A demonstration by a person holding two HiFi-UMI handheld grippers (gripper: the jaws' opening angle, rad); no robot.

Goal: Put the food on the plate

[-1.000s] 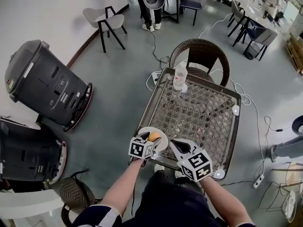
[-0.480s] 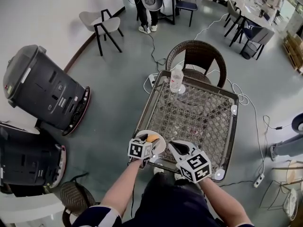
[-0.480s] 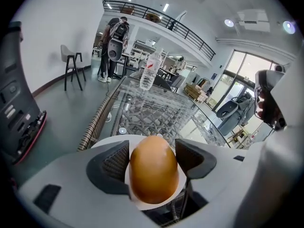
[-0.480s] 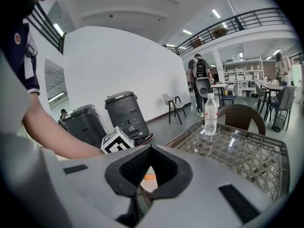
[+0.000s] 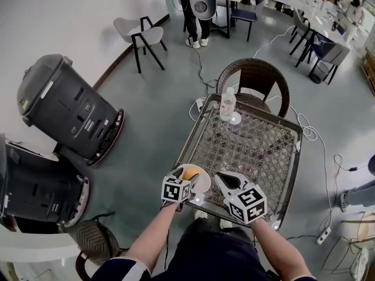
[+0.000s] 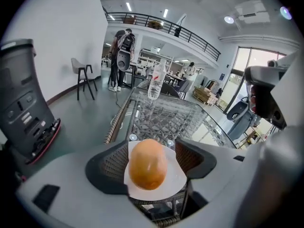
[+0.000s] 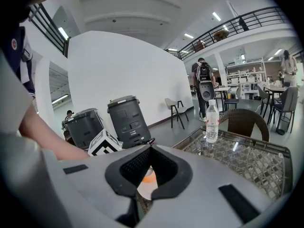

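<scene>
One smooth orange oval food [image 6: 148, 164] on round white plate [image 6: 175, 182] between wide left fingers [image 6: 107, 167] (right fingers [image 7: 128, 167] closed).

Plate [image 7: 145, 189] and food [image 7: 148, 178] mostly behind right claw [image 7: 151, 147].

One orange food item [image 6: 148, 167], one plate [image 6: 175, 180], one bottle [image 5: 227, 103].

Person wears a dark navy top [image 5: 211, 252]; short sleeve [image 5: 120, 268] has a white band at the hem, forearms uncovered. Left gripper [image 5: 183, 177] and right gripper [image 5: 220, 178]: pale grey shells, black ribbed pads [image 6: 191, 158], small black strips [image 7: 76, 169] on the shell. Each carries a white cube [image 5: 176, 189] with black square markers.
</scene>
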